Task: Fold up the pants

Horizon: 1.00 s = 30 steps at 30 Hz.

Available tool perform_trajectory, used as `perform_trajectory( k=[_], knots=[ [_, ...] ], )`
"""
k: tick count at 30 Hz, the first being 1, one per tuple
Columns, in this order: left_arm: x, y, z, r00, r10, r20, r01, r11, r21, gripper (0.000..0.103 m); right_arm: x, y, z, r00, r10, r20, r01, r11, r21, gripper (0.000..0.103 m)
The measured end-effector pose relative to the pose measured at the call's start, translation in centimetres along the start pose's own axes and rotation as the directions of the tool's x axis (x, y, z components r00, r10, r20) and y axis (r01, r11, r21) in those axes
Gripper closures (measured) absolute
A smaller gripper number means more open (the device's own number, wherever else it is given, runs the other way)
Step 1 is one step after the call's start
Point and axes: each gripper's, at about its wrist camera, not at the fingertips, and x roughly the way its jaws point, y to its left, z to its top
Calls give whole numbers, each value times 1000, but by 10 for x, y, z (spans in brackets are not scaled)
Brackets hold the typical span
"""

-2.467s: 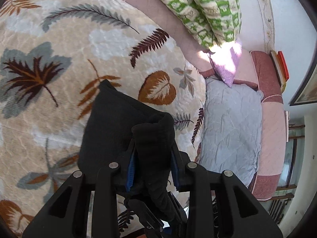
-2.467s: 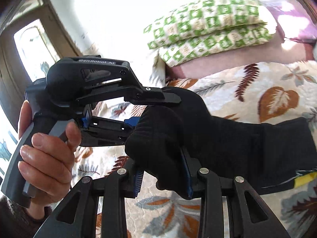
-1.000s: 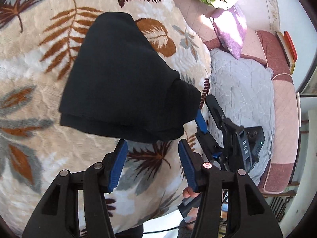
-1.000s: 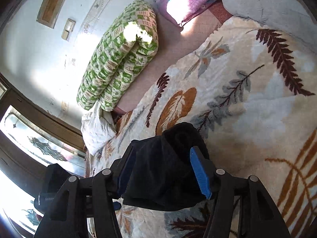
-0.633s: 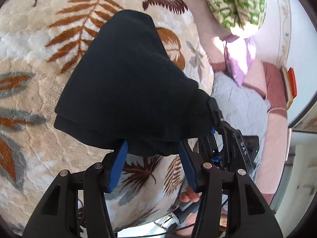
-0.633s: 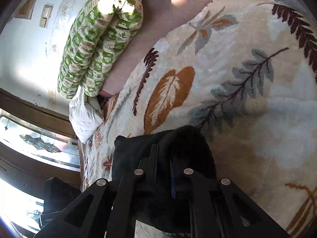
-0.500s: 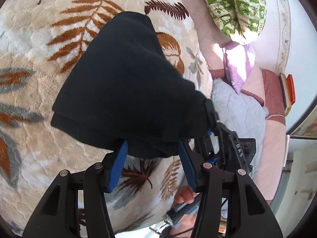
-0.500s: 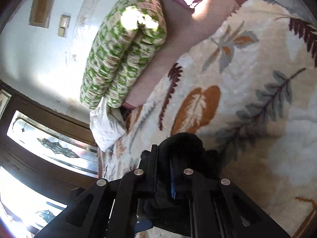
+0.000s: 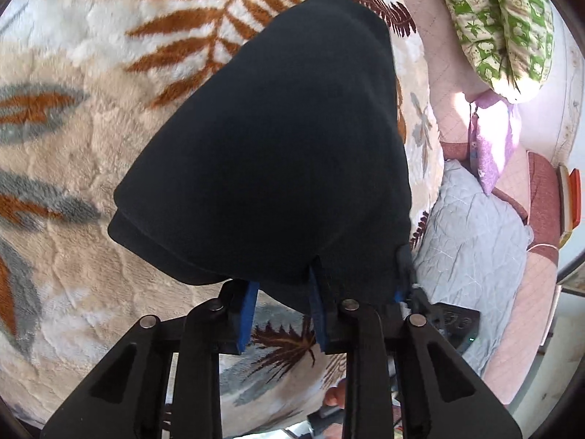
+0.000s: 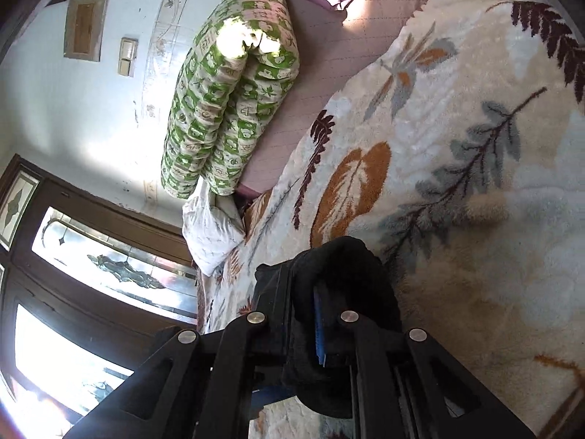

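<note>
The black pants [image 9: 278, 153] are folded into a thick bundle and held above a leaf-patterned blanket [image 9: 73, 146]. My left gripper [image 9: 281, 292] has its blue pads partly closed around the bundle's near edge, with cloth between the jaws. My right gripper [image 10: 303, 303] is shut on a bunched black corner of the pants [image 10: 347, 267]. The right gripper's body shows in the left wrist view [image 9: 449, 325] at the bundle's right corner.
The blanket [image 10: 475, 183] covers a bed. A green patterned rolled quilt [image 10: 234, 91] and a purple pillow [image 9: 490, 153] lie at the head. A grey quilt [image 9: 475, 248] lies beside the blanket. A white pillow [image 10: 212, 230] and a dark window frame [image 10: 91, 256] are at left.
The left gripper was open and has moved up to the bundle's edge, its pads narrowing around the cloth. The right gripper shut on its corner and stays shut. The bundle has lifted.
</note>
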Motion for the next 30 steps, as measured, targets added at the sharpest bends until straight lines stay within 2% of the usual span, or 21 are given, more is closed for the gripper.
perform_trajectory(
  k=[2, 3, 4, 6, 7, 8, 9, 10, 11, 12, 14, 16, 18, 20, 21, 23, 24, 25, 27, 30],
  knots=[
    [-1, -5, 0, 1000, 13, 4, -13, 999, 31, 79, 2, -10, -4, 995, -98, -29, 97, 995, -9, 89],
    [-1, -7, -1, 1000, 17, 6, -17, 999, 37, 79, 1, -14, -5, 996, -80, -34, 81, 997, 11, 88],
    [-1, -8, -1, 1000, 13, 4, -13, 999, 36, 79, -4, -16, -5, 999, -30, -29, 32, 998, 50, 86],
    [-1, -7, 0, 1000, 6, -1, -6, 999, 33, 79, -11, -13, -8, 998, 52, -23, -50, 995, 88, 73],
    [-3, -6, -1, 1000, 5, 0, -5, 999, 37, 79, -13, -7, -10, 998, 55, -28, -53, 996, 75, 61],
    [-7, -2, -3, 1000, 7, 2, -7, 999, 43, 79, -15, -1, -14, 999, 40, -37, -38, 998, 50, 58],
    [-6, -2, -3, 1000, 8, 1, -8, 999, 46, 79, -15, 4, -18, 998, 23, -53, -22, 1000, 19, 58],
    [-7, 2, -4, 1000, 8, -2, -7, 999, 47, 79, -16, 10, -23, 998, -15, -63, 13, 1000, -27, 62],
    [-5, 3, -3, 1000, 2, -8, -2, 999, 40, 79, -15, 15, -27, 995, -73, -65, 68, 994, -84, 77],
    [-4, 4, -3, 1000, -2, -12, 2, 999, 39, 79, -13, 18, -31, 987, -147, -71, 135, 980, -147, 81],
    [-4, 4, -4, 999, -17, -42, 19, 999, 42, 79, -6, 10, -37, 966, -245, -87, 226, 957, -181, 82],
    [-12, 0, -10, 999, -10, -50, 15, 996, 93, 79, 1, 2, -41, 949, -296, -109, 271, 942, -199, 81],
    [-30, -3, -18, 998, -2, -65, 14, 984, 178, 79, -7, 5, -39, 962, -257, -96, 238, 956, -171, 77],
    [-51, -4, -22, 997, -31, -67, 46, 971, 233, 79, -23, 12, -34, 979, -193, -62, 183, 974, -133, 74],
    [-66, -4, -22, 998, -47, -42, 56, 964, 258, 79, -33, 17, -32, 983, -180, -37, 174, 977, -121, 74],
    [-92, -5, -17, 998, -59, 26, 49, 952, 302, 77, -51, 27, -28, 984, -178, 15, 179, 977, -117, 64],
    [-103, -6, -12, 996, -53, 68, 29, 947, 319, 73, -57, 32, -26, 984, -174, 36, 177, 977, -121, 61],
    [-111, -8, -6, 994, -32, 106, -5, 943, 334, 61, -60, 36, -24, 984, -171, 47, 175, 977, -124, 58],
    [-120, -10, 7, 989, -7, 145, -42, 941, 337, 47, -62, 43, -23, 984, -169, 60, 175, 977, -121, 56],
    [-114, -18, 24, 991, 28, 130, -72, 935, 347, 46, -53, 45, -21, 982, -186, 43, 190, 975, -113, 52]
  ],
)
